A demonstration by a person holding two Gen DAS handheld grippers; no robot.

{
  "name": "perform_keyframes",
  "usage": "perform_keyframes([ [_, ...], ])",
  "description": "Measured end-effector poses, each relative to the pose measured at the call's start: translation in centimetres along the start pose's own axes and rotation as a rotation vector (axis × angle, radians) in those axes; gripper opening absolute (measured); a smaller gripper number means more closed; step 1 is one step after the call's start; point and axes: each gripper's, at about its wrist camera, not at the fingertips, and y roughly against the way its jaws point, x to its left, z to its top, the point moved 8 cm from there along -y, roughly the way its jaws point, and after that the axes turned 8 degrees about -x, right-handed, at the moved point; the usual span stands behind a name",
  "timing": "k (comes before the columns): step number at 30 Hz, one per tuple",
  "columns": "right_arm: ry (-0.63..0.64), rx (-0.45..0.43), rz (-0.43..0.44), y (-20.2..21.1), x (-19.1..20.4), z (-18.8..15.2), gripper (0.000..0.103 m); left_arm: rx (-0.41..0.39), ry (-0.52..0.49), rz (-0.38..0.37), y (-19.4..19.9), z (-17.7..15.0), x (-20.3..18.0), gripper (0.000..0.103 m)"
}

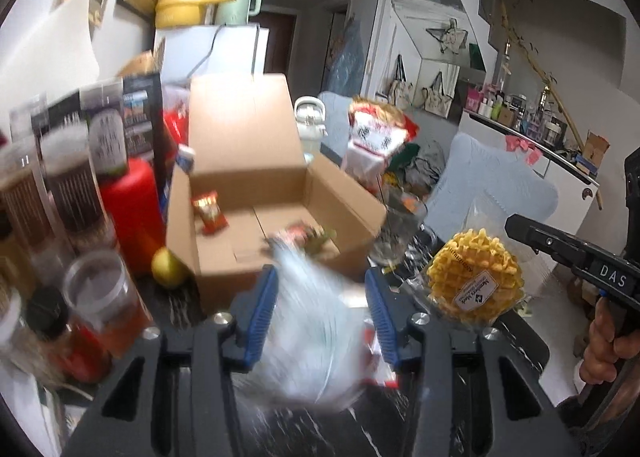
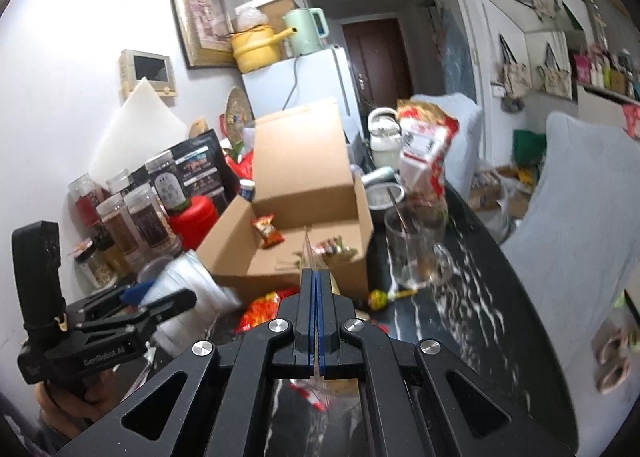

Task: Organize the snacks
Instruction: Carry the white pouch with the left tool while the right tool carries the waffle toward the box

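An open cardboard box [image 1: 256,213] stands on the dark marble table and holds a red snack packet [image 1: 209,213] and a few small sweets [image 1: 308,237]. My left gripper [image 1: 322,317] is open, with a blurred pale plastic bag [image 1: 312,333] between its blue pads [image 1: 260,317], just in front of the box. My right gripper [image 2: 319,321] is shut on the clear wrapper edge of a waffle pack [image 1: 476,281], held right of the box. The box [image 2: 304,217] shows ahead in the right wrist view, with the left gripper [image 2: 160,301] and bag [image 2: 192,297] at lower left.
Spice jars [image 1: 72,193] and a red canister [image 1: 132,213] stand left of the box, with a lemon [image 1: 170,267]. A glass mug [image 2: 416,253] and a red-white snack bag [image 2: 424,153] stand to its right. Red snack packets [image 2: 262,309] and a lollipop [image 2: 380,297] lie before the box.
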Motion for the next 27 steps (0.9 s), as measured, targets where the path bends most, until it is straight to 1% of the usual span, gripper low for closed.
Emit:
perform_keyframes([
  [2,0.015,-0.011,0.013,-0.5,0.4,1.0,0.001,-0.007,-0.007,-0.013,-0.4,0.6,-0.1,0.045],
  [5,0.018,-0.011,0.03,-1.7,0.8,1.8,0.001,-0.015,-0.005,-0.005,-1.4,1.2,0.4,0.045],
  [8,0.013,-0.005,0.048,-2.7,1.1,1.8,0.001,0.01,0.003,-0.007,-2.3,0.8,0.7,0.045],
  [11,0.01,0.005,0.059,-3.4,1.3,1.5,0.001,0.062,0.015,0.0,-3.1,-0.4,1.0,0.045],
  [17,0.006,0.026,0.071,-3.6,1.5,0.7,0.001,0.118,0.05,0.009,-3.5,-2.6,2.1,0.045],
  [24,-0.013,0.036,0.069,-2.5,1.7,-0.6,0.001,0.262,0.053,0.091,-3.8,-6.2,3.5,0.045],
  [27,-0.023,0.046,0.066,-2.0,1.8,-1.3,0.001,0.319,0.074,0.098,-3.6,-8.1,4.0,0.045],
])
